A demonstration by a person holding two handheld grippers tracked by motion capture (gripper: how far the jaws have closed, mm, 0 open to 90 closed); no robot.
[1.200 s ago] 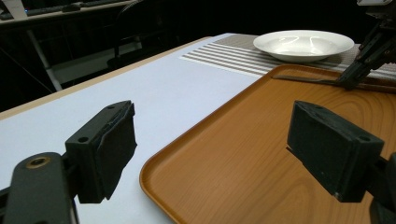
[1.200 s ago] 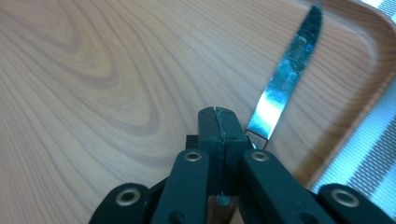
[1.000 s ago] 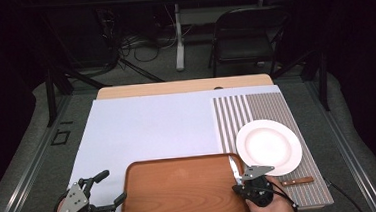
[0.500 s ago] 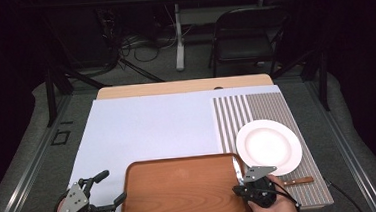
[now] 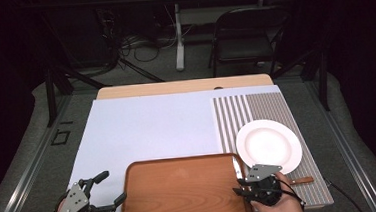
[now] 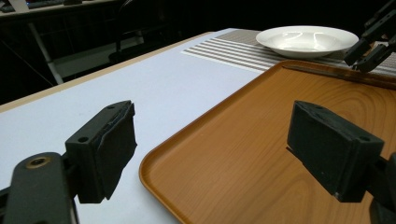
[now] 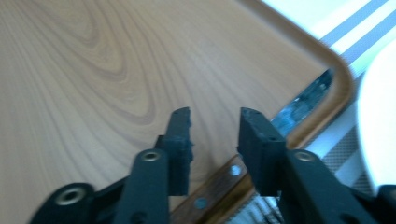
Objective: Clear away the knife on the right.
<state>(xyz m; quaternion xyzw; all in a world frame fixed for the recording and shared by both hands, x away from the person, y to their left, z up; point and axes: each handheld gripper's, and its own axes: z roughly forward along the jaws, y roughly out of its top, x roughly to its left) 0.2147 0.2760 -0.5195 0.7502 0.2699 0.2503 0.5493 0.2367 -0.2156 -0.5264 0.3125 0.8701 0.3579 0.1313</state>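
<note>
Wooden-brown, the tray [image 5: 182, 191] lies at the table's near edge on a white sheet [image 5: 152, 128], beside a striped mat [image 5: 276, 110] bearing a white plate [image 5: 269, 145]. My left gripper [image 5: 109, 187] waits at the tray's left rim, jaws wide and empty. My right gripper [image 7: 215, 128] has just been opening; the knife [image 7: 303, 100] rests on the tray's right rim beneath its parted pads, unpinched.

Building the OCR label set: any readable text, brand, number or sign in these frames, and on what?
None readable in any view.
Tray: plain wood grain, no print.
Plate: plain white, no mark.
Striped mat: stripes only.
Knife: no visible stamp on the blade, which is blurred.
</note>
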